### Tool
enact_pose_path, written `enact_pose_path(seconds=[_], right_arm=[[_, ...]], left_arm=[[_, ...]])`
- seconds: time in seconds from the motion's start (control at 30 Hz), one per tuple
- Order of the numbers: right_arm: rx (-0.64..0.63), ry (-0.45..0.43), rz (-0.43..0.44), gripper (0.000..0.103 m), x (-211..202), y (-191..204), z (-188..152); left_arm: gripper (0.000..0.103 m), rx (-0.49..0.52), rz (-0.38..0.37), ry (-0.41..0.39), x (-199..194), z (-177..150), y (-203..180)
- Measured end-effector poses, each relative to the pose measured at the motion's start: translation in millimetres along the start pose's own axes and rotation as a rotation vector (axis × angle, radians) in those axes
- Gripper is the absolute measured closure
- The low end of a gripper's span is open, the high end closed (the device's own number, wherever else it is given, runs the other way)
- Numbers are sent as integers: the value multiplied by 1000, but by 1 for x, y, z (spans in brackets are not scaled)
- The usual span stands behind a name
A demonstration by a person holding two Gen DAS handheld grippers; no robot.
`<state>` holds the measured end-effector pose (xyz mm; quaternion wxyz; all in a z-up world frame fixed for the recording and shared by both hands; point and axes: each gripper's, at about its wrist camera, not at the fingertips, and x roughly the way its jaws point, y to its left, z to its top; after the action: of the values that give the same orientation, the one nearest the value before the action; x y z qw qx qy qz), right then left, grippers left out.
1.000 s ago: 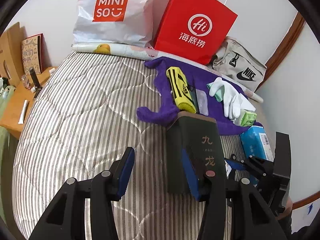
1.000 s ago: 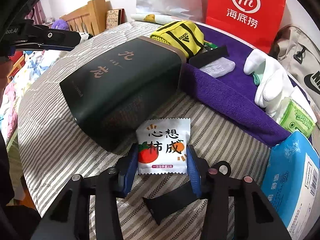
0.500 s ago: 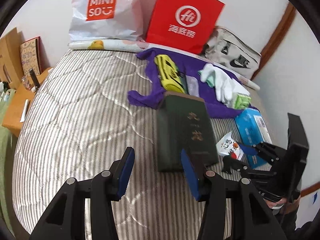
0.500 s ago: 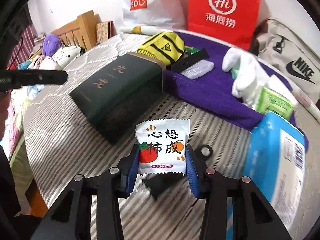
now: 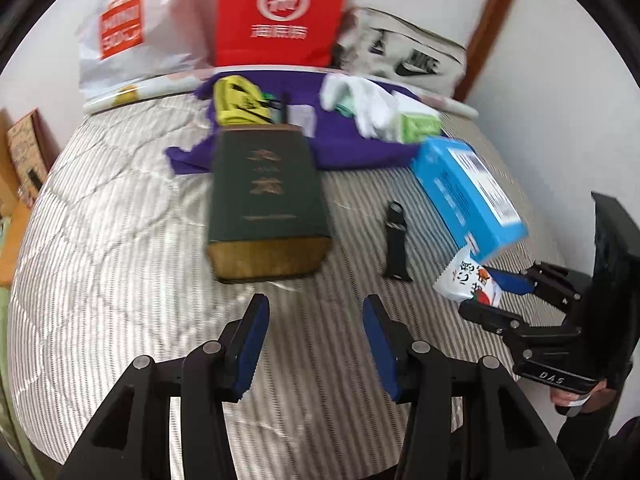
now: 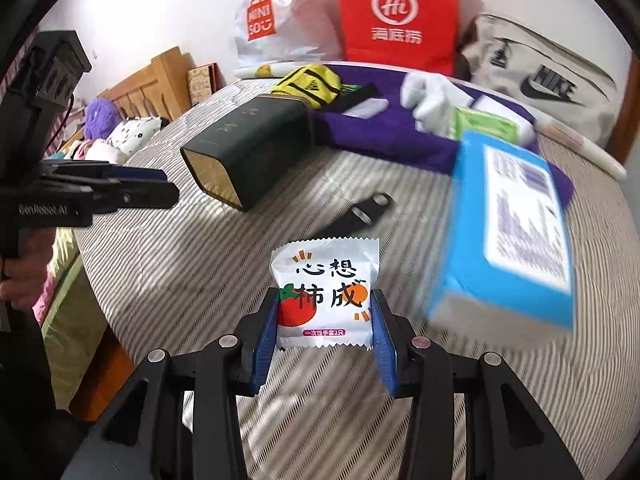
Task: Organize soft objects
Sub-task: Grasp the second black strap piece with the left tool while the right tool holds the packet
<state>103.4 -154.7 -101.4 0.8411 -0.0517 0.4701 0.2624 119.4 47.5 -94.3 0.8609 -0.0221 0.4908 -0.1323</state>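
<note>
Striped bedding lies under both tools. Right tool [image 6: 324, 316] pinches a white packet [image 6: 325, 292] by its edges above the bed [image 6: 168, 280]; left tool [image 5: 314, 344] gapes wide, empty. The slick packet could slip, being gripped only at its sides, near the blue box [image 6: 508, 232].

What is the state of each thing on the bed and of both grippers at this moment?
left gripper: open, empty
right gripper: shut on the white packet
white packet: held upright, sealed
dark green box: lying flat
blue pack: lying tilted
black strap: loose on the bed
red bag: standing upright
</note>
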Motion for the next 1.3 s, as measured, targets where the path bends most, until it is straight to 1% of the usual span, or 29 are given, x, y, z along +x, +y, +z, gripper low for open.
enact_pose_path(seconds=[0.2, 0.33, 0.5, 0.67, 0.77, 0.87, 0.97, 1.03, 1.1, 1.23, 1.27, 1.3], right_arm=[[29, -1, -16, 60, -15, -14, -31], [58, -11, -44, 60, -22, -29, -47], [106, -24, -93, 60, -27, -55, -55], [134, -21, -106, 60, -26, -73, -61], [140, -24, -106, 60, -26, -79, -62], [145, -25, -106, 60, -25, -83, -62], [150, -25, -104, 60, -23, -87, -62], [153, -23, -104, 60, -23, -88, -62], [155, -22, -102, 60, -21, -90, -61], [155, -11, -92, 60, -18, -90, -61], [149, -9, -95, 60, -18, -90, -61], [146, -11, -96, 60, -18, -90, -61]], left_arm=[[57, 93, -11, 20, 17, -6, -43], [57, 150, -15, 6, 27, -3, -68], [57, 154, 18, 23, 47, 10, -80], [57, 171, 70, 36, 63, 21, -90], [57, 180, 68, 47, 70, 27, -94], [57, 182, 82, 56, 79, 30, -95], [57, 170, 92, 67, 88, 34, -93], [57, 162, 85, 76, 94, 35, -91], [63, 155, 69, 91, 100, 36, -90], [67, 155, 78, 89, 102, 38, -89], [76, 151, 80, 88, 103, 39, -88], [83, 154, 83, 85, 103, 40, -88]])
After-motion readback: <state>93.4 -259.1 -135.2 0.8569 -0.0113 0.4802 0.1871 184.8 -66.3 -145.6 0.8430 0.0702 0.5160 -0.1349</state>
